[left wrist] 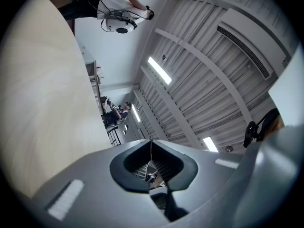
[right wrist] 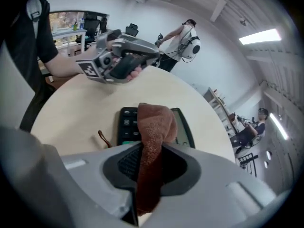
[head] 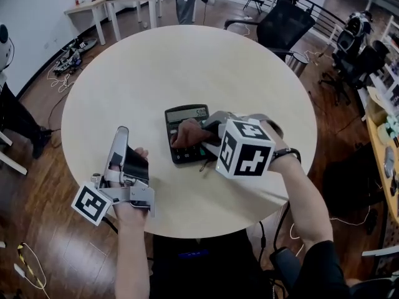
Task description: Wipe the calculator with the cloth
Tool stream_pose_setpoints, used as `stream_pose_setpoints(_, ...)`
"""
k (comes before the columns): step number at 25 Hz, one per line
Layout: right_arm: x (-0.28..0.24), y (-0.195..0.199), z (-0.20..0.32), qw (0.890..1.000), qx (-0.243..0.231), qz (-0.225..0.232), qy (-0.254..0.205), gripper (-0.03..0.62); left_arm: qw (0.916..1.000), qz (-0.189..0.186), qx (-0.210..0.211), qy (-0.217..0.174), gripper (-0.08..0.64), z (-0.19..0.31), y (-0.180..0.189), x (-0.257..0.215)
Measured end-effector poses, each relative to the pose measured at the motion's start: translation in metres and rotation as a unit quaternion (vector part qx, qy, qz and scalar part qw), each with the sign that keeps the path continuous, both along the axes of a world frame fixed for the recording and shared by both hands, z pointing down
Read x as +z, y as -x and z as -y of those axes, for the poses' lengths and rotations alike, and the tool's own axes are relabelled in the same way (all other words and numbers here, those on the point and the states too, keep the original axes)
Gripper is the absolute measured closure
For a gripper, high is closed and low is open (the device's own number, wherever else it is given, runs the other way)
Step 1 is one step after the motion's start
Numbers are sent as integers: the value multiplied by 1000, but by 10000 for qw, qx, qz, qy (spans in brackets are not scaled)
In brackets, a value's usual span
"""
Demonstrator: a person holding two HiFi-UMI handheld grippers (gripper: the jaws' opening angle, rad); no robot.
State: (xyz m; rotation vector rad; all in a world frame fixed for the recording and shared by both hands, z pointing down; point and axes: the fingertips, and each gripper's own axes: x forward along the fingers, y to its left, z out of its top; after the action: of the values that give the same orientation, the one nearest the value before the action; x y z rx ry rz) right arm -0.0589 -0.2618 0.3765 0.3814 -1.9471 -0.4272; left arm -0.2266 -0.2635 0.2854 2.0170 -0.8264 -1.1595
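Observation:
A black calculator point(head: 184, 131) with a grey display lies near the middle of the round table point(head: 187, 73). My right gripper point(head: 202, 132) is shut on a brown cloth point(head: 186, 133), whose free end rests on the calculator's keys. In the right gripper view the cloth point(right wrist: 153, 127) hangs between the jaws over the calculator point(right wrist: 180, 127). My left gripper point(head: 121, 134) is shut and holds nothing. It is raised at the table's near left edge, tilted upward, apart from the calculator. In the left gripper view the left gripper point(left wrist: 151, 141) points at the ceiling.
A small brown loop point(right wrist: 103, 138) lies on the table beside the calculator. Black office chairs point(head: 283, 23) stand beyond the table's far right. Desks point(head: 118, 2) line the far wall, with a person standing there. Cables lie on the wooden floor at left.

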Motion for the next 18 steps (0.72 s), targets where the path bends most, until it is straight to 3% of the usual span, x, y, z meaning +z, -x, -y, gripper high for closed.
stream_pose_setpoints(4,11,-5,-55,9949,-759,-314,580,528,10000,43,-6,-33,568,-1,1,-2)
stream_pose_setpoints(6,8,-12,-62,9936,-858,-335,652,528,10000,43,11,-35,568,0,-1,-3)
stream_pose_setpoints(9,-18,-20,-11,9998,-116,136,-45,528,10000,16,9,-17,568,0,-1,-2)
stream_pose_setpoints(12,-41,-28,57,9909,810,612,-884,528,10000,-30,2,12,568,0,0,-1)
stream_pose_setpoints(14,-39,-28,80,9870,1032,732,-987,528,10000,-58,-9,19,568,-1,1,0)
stream_pose_setpoints(18,-18,-28,76,9920,902,527,-706,528,10000,-29,18,-14,568,0,0,2)
